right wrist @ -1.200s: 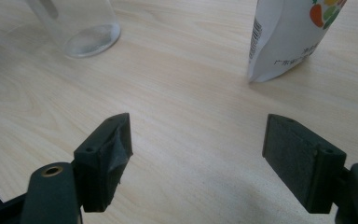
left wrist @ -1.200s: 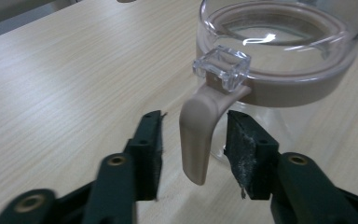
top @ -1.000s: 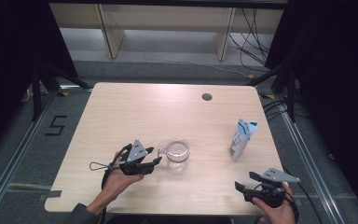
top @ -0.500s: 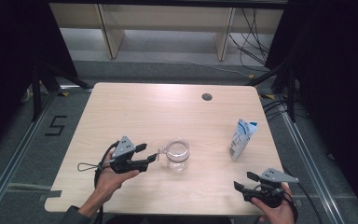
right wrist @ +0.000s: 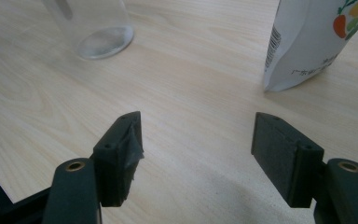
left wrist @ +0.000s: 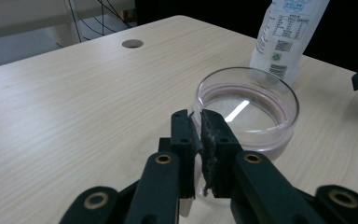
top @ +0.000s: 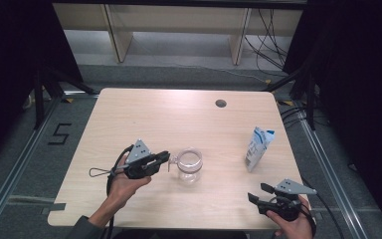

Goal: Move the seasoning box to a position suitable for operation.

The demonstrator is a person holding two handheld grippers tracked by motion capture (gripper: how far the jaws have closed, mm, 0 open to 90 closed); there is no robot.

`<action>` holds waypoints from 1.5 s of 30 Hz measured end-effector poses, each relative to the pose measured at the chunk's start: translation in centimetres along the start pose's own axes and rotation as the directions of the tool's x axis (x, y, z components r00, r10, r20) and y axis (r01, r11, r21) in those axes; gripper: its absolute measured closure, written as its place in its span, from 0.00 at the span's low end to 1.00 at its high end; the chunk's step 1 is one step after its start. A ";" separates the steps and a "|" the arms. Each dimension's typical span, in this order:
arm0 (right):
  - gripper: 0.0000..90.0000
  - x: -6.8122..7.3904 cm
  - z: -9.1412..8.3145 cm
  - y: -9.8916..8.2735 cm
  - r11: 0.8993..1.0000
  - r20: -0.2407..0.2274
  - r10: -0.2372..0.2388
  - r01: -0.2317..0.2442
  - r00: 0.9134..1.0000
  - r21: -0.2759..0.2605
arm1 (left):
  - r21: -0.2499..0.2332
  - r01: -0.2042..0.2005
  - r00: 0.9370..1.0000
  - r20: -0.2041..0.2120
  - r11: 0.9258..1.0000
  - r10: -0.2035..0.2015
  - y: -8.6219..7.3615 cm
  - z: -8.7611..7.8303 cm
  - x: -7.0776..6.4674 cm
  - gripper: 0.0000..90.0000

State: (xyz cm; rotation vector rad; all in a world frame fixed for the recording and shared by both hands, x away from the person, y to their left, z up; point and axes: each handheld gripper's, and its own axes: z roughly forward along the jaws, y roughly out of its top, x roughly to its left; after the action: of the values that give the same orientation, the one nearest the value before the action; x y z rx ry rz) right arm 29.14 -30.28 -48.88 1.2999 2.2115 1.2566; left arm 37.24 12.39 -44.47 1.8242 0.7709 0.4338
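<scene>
Me: Left tongs (top: 166,159) have shifted only a little since a second ago, edging up to the glass cup (top: 190,167). Their jaws have just been closing, with the cup's handle (top: 171,160) between them.

Partner: Gripping it now?

Me: Yes. In the left gripper view the two pads are all but together and pinch the clear handle. The cup's rim sits just past the tips and the cup stands upright on the table (top: 179,114). It stands where it stood in the earlier frames.

Partner: Right side?

Me: Right tongs (top: 258,192) haven't shifted. Their jaws have just been closing a bit, but they stand wide apart with only bare tabletop between them. They hold and touch nothing.

Partner: Where is the cup from the right tongs?

Me: Well apart. It is ahead of them and off toward my left tongs. In the right gripper view its base shows beyond the jaw at the left of that view.

Partner: Anything else near?

Me: Milk carton (top: 257,149), upright, near and just ahead of the right tongs, clear of both jaws. From my left tongs it stands beyond the cup. Round hole (top: 221,103) in the tabletop lies far ahead of both tongs.
</scene>
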 end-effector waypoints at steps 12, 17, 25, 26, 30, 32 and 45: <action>0.39 -0.3 0.1 0.1 0.999 0.011 -0.047 0.048 0.999 -0.024 | 0.023 -0.030 0.999 0.019 0.999 0.029 0.1 1.3 -0.1 0.99; 0.41 0.1 0.2 0.2 1.000 -0.010 -0.025 0.025 1.000 -0.006 | 0.027 -0.028 1.000 0.014 0.999 0.027 0.1 1.3 -0.1 0.99; 0.47 0.9 0.9 0.6 1.000 -0.039 -0.012 0.012 0.999 -0.009 | 0.022 -0.028 1.000 0.012 0.999 0.028 0.1 1.3 -0.1 0.99; 0.48 0.7 1.1 0.8 0.997 -0.043 -0.076 0.075 0.996 -0.031 | 0.022 -0.029 0.999 0.013 0.999 0.029 0.1 1.3 -0.1 0.99; 0.55 1.6 1.6 1.5 0.996 -0.058 -0.080 0.078 0.995 -0.046 | 0.020 -0.027 1.000 0.013 0.999 0.027 0.0 1.3 -0.1 0.99; 0.57 1.6 1.9 1.7 0.993 -0.054 -0.106 0.103 0.993 -0.055 | 0.020 -0.030 0.999 0.012 0.999 0.030 0.0 1.3 -0.1 0.99; 0.67 3.6 4.3 3.7 0.984 -0.092 -0.168 0.162 0.981 -0.071 | 0.018 -0.030 0.999 0.010 0.999 0.030 0.0 1.3 -0.1 0.99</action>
State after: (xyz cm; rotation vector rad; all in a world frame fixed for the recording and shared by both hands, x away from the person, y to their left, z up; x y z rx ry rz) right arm 31.87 -24.18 -47.79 1.0283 2.2722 1.3406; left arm 37.96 11.43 -44.96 1.8553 0.7432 0.4382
